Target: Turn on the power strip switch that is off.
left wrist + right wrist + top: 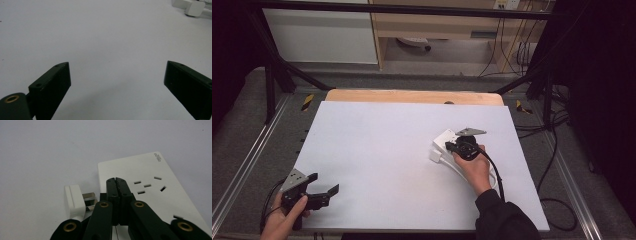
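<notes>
A white power strip (444,138) lies flat on the white table sheet (382,150), right of the middle. A white plug (434,156) with metal prongs lies loose at its left edge, prongs toward the strip, with its white cable (458,171) curving back under the hand. My right gripper (451,146) rests over the strip's near end. In the right gripper view its jaws (116,180) are pressed together with nothing between them, above the strip (132,168) and beside the plug (73,200). My left gripper (326,183) stands open at the table's near left corner, its jaws (117,75) wide apart over bare sheet.
A wooden table edge (412,96) shows beyond the sheet. Black frame bars (272,75) and floor cables (557,165) flank the table. In the left gripper view the plug (195,8) sits far off at the top right.
</notes>
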`<state>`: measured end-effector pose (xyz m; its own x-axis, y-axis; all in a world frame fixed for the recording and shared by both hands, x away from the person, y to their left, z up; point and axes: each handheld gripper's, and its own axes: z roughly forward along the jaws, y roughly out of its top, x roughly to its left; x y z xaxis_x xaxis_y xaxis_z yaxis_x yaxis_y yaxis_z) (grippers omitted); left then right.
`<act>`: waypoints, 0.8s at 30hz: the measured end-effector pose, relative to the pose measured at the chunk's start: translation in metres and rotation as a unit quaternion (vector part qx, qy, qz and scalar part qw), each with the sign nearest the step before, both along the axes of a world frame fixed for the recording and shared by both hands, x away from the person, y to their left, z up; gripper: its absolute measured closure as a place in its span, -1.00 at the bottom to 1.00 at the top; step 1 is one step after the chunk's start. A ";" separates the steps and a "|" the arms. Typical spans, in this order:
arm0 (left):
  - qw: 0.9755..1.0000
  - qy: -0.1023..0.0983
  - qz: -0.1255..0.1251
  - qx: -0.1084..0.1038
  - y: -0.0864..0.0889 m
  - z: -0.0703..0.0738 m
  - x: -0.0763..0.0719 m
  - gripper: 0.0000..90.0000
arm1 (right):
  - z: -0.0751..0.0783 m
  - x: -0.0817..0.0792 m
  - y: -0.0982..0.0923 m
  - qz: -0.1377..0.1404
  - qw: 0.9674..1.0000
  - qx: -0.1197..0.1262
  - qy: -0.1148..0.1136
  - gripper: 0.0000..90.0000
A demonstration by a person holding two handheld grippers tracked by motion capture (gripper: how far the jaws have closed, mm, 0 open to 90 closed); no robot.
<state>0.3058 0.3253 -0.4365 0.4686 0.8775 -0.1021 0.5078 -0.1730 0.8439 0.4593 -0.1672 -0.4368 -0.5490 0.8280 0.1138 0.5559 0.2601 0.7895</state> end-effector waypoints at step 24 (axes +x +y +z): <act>1.000 -0.001 -0.001 -0.001 0.000 0.000 0.000 -0.85 | -0.001 0.000 0.002 0.004 1.000 0.001 -0.004 1.00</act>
<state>0.3055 0.3250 -0.4365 0.4713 0.8759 -0.1031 0.5063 -0.1730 0.8449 0.4590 -0.1655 -0.4378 -0.5559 0.8237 0.1116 0.5484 0.2626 0.7939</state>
